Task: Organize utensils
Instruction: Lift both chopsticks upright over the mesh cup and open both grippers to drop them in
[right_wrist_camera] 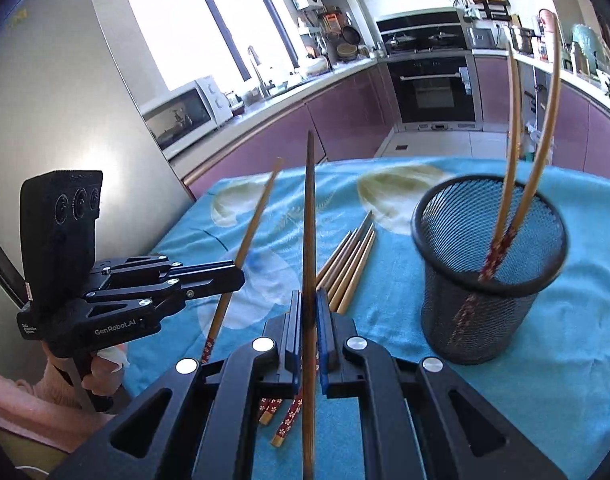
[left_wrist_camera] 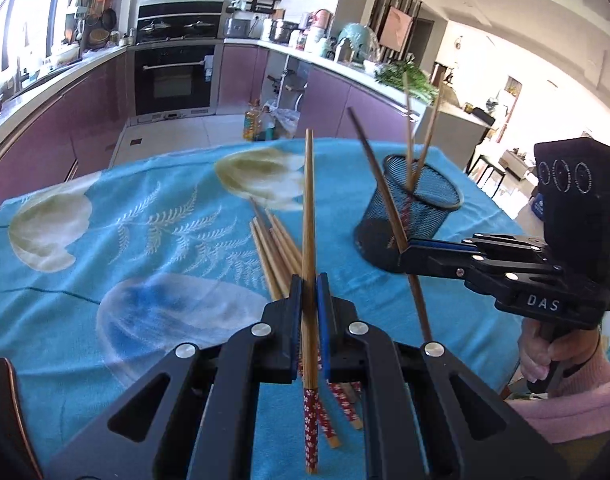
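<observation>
open cloth (right_wrist_camera: pixel 505 400) beside mesh cup (right_wrist_camera: pixel 481 312)

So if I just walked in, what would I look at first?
Probably the two black grippers, each shut on one long wooden chopstick: the left gripper holds its chopstick pointing up, and the right gripper does the same with its chopstick. To the right stands a black mesh cup with two chopsticks inside, and a loose pile of bamboo chopsticks lies on the blue flowered tablecloth.

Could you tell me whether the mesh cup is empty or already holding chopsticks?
Not empty: the mesh cup stands upright with two chopsticks inside, patterned ends down.
</observation>
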A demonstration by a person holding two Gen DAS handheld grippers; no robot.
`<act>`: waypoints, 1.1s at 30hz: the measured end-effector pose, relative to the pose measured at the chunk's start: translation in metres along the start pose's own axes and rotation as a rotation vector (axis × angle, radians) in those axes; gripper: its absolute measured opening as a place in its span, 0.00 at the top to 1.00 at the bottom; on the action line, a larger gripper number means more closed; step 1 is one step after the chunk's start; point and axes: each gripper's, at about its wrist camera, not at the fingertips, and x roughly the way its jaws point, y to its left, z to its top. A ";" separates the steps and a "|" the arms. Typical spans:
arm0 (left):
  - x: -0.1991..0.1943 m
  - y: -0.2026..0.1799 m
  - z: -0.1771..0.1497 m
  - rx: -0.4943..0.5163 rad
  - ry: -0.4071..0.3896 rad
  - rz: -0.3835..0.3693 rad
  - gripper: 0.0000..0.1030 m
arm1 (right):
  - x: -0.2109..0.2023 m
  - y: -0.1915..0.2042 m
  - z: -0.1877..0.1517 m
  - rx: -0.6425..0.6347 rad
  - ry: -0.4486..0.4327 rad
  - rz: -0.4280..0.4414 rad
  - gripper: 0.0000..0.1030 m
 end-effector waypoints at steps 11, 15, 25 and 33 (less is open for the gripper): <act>-0.033 -0.028 0.029 0.036 -0.099 -0.104 0.92 | -0.048 -0.002 0.021 -0.014 -0.136 0.018 0.94; -0.038 -0.036 0.043 0.045 -0.133 -0.121 0.92 | -0.057 -0.006 0.031 -0.024 -0.170 0.014 0.94; -0.041 -0.056 0.086 0.077 -0.193 -0.172 0.92 | -0.094 -0.025 0.055 -0.046 -0.258 -0.036 0.94; -0.042 -0.077 0.119 0.120 -0.251 -0.183 0.92 | -0.118 -0.033 0.071 -0.069 -0.321 -0.075 0.94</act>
